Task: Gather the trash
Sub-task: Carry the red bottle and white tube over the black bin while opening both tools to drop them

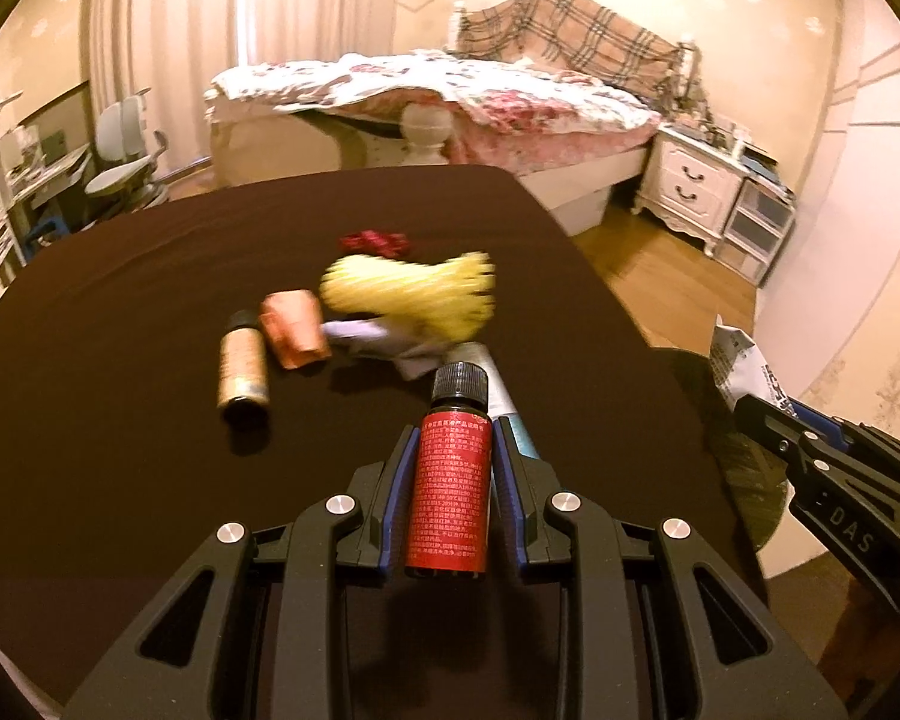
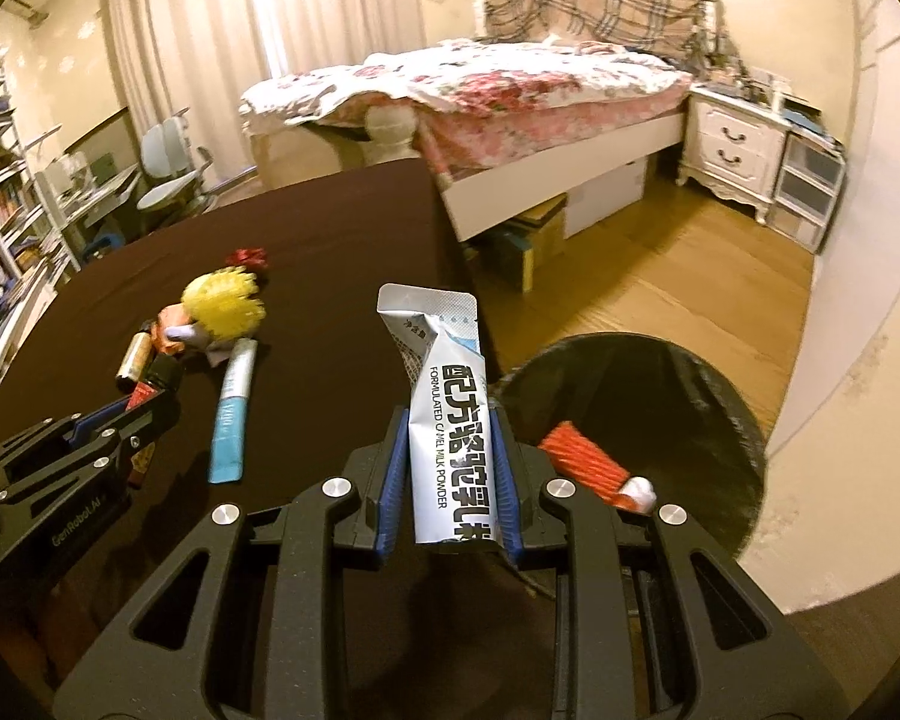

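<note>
Fingers of the left gripper (image 1: 453,468) are clamped on 1 small red-labelled, black-capped glass bottle (image 1: 453,480), held above the dark brown cloth-covered table (image 1: 120,360). 1 white foil milk-powder sachet (image 2: 447,420) is pinched by the right gripper (image 2: 450,468) beside the black round bin (image 2: 690,396). 1 tan bottle (image 1: 243,369), 1 blue-white tube (image 2: 232,414) and 1 yellow-haired doll (image 1: 408,294) are seen on the cloth; a floral-quilted bed (image 2: 510,84) is behind.

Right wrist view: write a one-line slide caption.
Right gripper holds a milk powder sachet beside the black trash bin, which already contains a red wrapper.
</note>
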Demonstrator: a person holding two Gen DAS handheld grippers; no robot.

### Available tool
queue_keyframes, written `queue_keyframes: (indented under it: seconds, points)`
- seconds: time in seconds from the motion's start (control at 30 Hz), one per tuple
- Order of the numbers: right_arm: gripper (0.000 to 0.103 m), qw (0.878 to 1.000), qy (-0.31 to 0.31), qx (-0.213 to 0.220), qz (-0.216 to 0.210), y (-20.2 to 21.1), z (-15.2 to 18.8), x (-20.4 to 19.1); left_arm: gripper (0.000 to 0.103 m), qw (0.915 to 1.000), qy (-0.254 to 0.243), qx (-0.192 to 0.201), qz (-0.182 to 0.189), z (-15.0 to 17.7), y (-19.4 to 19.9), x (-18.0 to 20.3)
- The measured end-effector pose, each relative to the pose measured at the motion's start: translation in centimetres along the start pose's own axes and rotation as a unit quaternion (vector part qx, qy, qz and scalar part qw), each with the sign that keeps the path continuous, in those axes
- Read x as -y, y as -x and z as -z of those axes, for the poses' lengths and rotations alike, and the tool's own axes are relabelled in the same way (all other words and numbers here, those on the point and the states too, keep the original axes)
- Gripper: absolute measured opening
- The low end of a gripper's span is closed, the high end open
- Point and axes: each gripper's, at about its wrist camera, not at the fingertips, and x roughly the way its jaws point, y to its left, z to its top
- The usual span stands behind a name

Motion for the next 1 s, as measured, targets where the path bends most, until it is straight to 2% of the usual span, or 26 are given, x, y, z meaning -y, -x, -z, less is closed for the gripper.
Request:
queue_keyframes:
  seconds: [0.5,1.0]
  points:
    - [0.026,0.997,-0.049,0.015,0.056,1.4,0.7,5.3,0.027,0.9951,-0.075,0.022,0.061,-1.4,-0.6,8.4]
    - [0.026,0.994,-0.074,0.021,0.083,1.4,1.0,8.6,0.027,0.9916,-0.107,0.017,0.071,-2.0,-2.7,12.7]
